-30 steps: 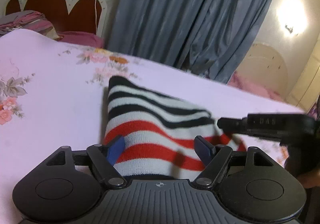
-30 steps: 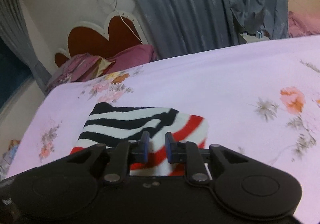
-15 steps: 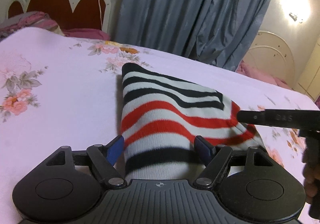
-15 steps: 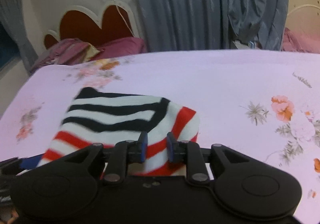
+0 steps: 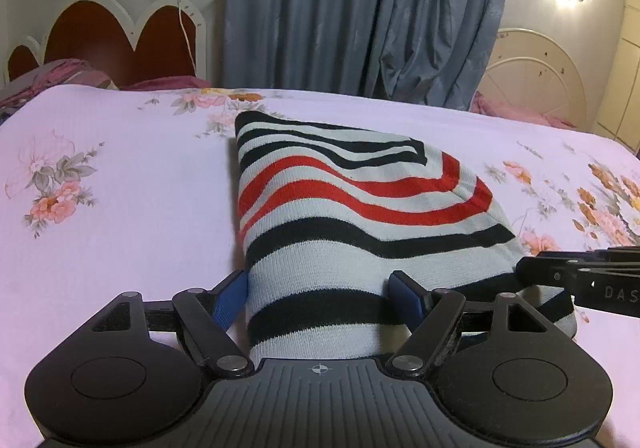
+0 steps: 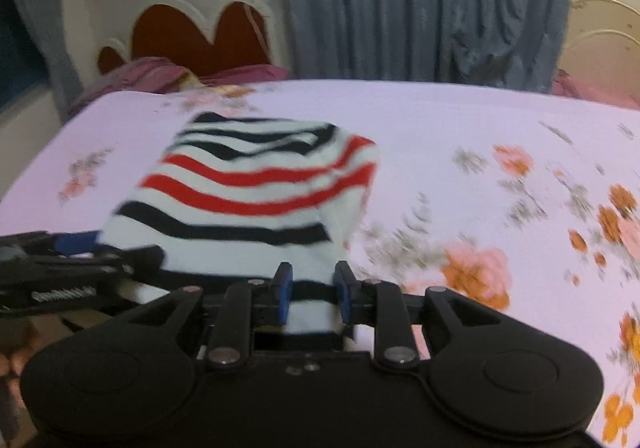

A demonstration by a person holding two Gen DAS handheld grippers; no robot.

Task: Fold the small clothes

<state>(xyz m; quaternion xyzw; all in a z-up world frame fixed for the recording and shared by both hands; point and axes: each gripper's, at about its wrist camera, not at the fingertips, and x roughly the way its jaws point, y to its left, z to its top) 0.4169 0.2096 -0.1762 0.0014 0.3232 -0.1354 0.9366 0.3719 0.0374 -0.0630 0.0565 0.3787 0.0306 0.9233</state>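
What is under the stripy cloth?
The striped cloth lies on the pink flowered bedsheet, which shows all around it. The cloth is folded over itself, so anything tucked between its layers or beneath it is hidden.

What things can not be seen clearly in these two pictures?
- Near edge of the striped garment: left wrist view, hidden under the left gripper body.
- Right gripper grip on the cloth: right wrist view, blurred.
- Flower prints on the bedsheet: right wrist view, smeared by motion.
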